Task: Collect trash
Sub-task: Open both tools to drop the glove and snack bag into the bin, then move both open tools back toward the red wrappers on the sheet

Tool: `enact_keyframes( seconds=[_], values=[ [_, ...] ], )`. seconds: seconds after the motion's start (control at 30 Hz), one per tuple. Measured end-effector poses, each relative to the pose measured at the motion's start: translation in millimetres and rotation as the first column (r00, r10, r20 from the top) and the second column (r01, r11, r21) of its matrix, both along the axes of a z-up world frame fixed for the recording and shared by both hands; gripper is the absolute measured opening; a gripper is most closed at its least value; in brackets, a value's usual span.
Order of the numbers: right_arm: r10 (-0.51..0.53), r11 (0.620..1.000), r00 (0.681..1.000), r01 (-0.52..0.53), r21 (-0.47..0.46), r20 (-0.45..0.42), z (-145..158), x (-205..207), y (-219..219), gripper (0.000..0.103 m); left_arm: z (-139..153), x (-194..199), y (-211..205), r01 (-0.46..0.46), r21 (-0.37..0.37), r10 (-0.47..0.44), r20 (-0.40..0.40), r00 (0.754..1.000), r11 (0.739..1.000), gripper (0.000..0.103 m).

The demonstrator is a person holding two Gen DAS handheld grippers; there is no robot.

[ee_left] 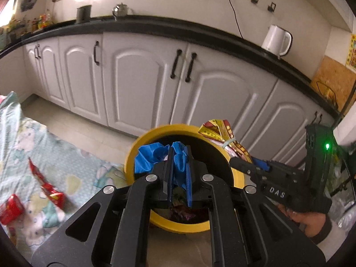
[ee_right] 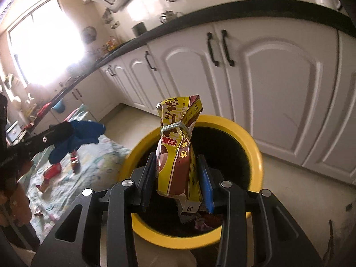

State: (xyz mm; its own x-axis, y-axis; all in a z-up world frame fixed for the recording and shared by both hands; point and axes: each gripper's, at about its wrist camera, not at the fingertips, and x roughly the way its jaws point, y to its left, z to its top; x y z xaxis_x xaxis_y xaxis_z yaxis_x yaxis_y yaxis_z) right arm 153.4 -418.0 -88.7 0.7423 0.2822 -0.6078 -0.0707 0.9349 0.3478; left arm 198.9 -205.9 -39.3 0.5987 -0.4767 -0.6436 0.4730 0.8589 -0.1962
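**Both tools loaded above the yellow bin**

The left tool (ee_left: 179, 155) is clamped on a crumpled blue cloth (ee_left: 155, 158), held over the near rim of the yellow bin (ee_left: 131, 153). The right tool (ee_right: 178, 166) grips a yellow-and-brown snack bag (ee_right: 178, 155), tied with a pale band, upright over the bin's dark mouth. Wrappers, probably, lie at the bin's bottom. Left of the bin, red wrappers (ee_left: 47, 184) rest on a patterned sheet (ee_left: 73, 162). Beyond the bin stand white cabinets (ee_left: 142, 82) under a black worktop (ee_left: 155, 25).
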Motion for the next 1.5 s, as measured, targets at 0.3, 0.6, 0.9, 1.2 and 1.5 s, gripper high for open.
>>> enact_keyframes(
  seconds=[0.3, 0.6, 0.9, 1.2, 1.5],
  values=[
    [-0.031, 0.999, 0.997, 0.032, 0.024, -0.071, -24.6, 2.1, -11.8, 0.035, -37.5, 4.9, -15.4, 0.031, 0.02, -0.029, -0.074, 0.997, 0.999, 0.005],
    [-0.025, 0.999, 0.996, 0.028, 0.04, -0.091, -30.5, 6.6, -11.9, 0.037, -47.7, 10.7, -14.9, 0.004, 0.023, -0.002, -0.093, 0.996, 1.0, 0.033],
    [-0.096, 0.994, 0.994, 0.098, 0.04, -0.052, -21.6, 0.3, -20.9, 0.064, -44.1, 11.1, 5.4, -0.068, 0.0, 0.067, -0.096, 0.993, 0.998, 0.087],
    [-0.104, 0.993, 0.994, 0.106, -0.045, 0.043, 0.0, -9.7, -2.3, 0.076, -30.9, 0.9, 28.8, -0.134, 0.025, 0.135, -0.053, 0.989, 0.991, 0.092],
    [-0.045, 0.994, 0.991, 0.058, -0.097, 0.128, 23.1, -21.3, 27.3, 0.079, -11.1, -12.9, 64.6, -0.214, 0.026, 0.214, 0.002, 0.977, 0.976, 0.092]
  ],
)
